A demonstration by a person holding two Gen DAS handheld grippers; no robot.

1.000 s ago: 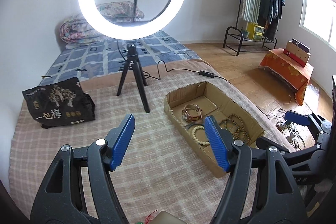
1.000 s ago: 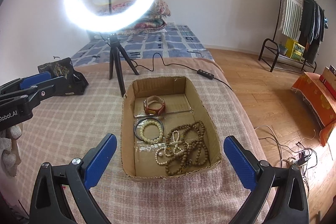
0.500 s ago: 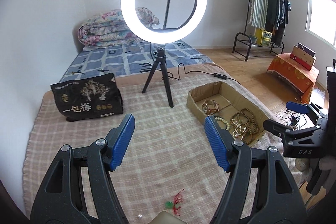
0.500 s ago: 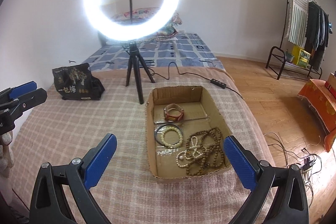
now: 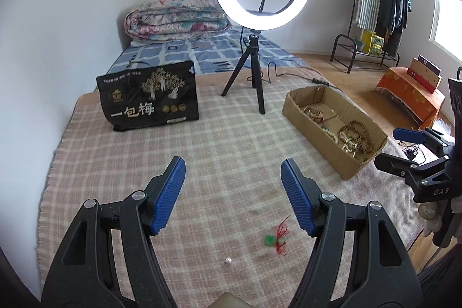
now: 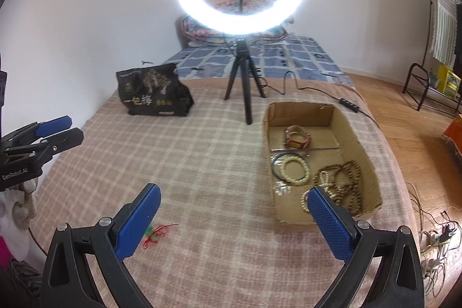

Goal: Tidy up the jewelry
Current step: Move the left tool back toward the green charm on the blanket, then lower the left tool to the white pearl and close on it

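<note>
Comparing with the views from a second ago, both grippers have drawn back from the cardboard box (image 6: 343, 120), which now sits smaller and further to the right in each view. The pull-back has brought into view a green bead charm on red string (image 5: 274, 238) lying loose on the checked blanket (image 5: 231, 158), with a small pale bead (image 5: 228, 260) near it. My judgement: these stray pieces remain to be collected.

The box holds a leather-strap watch (image 6: 297, 137), a cream bead bracelet (image 6: 293, 171) and a tangle of brown bead strands (image 6: 345, 186).

The left gripper (image 5: 232, 195) hovers above the blanket, its blue pads spread wide and empty; the charm lies just below and right of the gap. The right gripper (image 6: 234, 221) is likewise spread and empty, its left pad (image 6: 138, 218) just beside the red string, its right pad overlapping the box's near corner in view.
</note>
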